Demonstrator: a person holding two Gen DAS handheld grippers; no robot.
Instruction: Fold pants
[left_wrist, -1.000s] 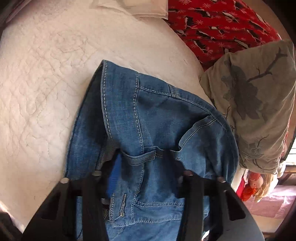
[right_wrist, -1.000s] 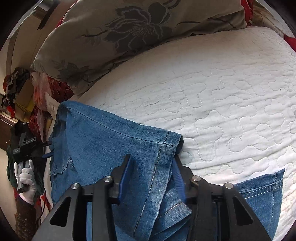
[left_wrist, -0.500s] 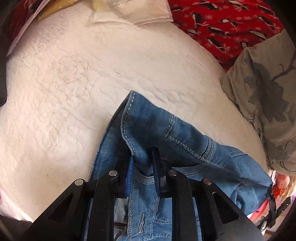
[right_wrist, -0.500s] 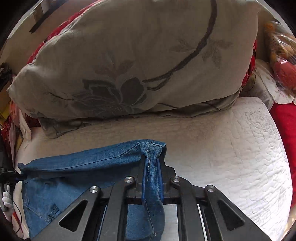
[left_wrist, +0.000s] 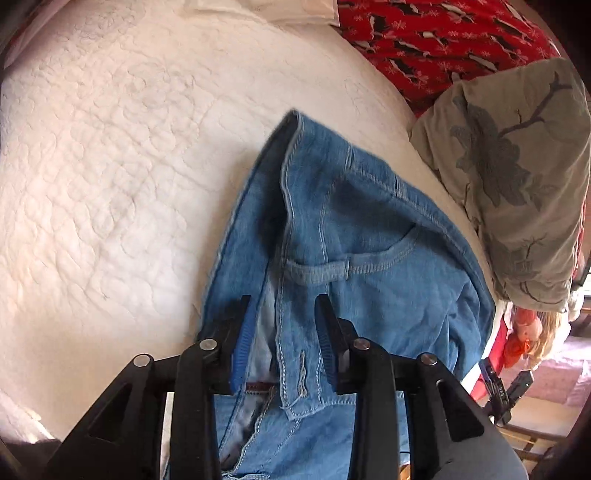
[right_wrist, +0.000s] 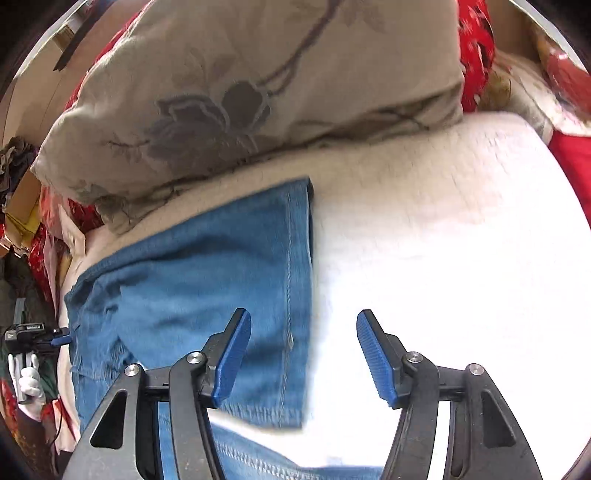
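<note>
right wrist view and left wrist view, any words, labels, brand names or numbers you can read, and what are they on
No text can be read for certain.
Camera on the other gripper, right wrist view: a small white label, too blurred to read.
Black clip at the bed edge, left wrist view: tiny white marks, too small to read.
Jeans: no label or tag text visible.
Floral pillow and red fabric: patterns only, no words.
</note>
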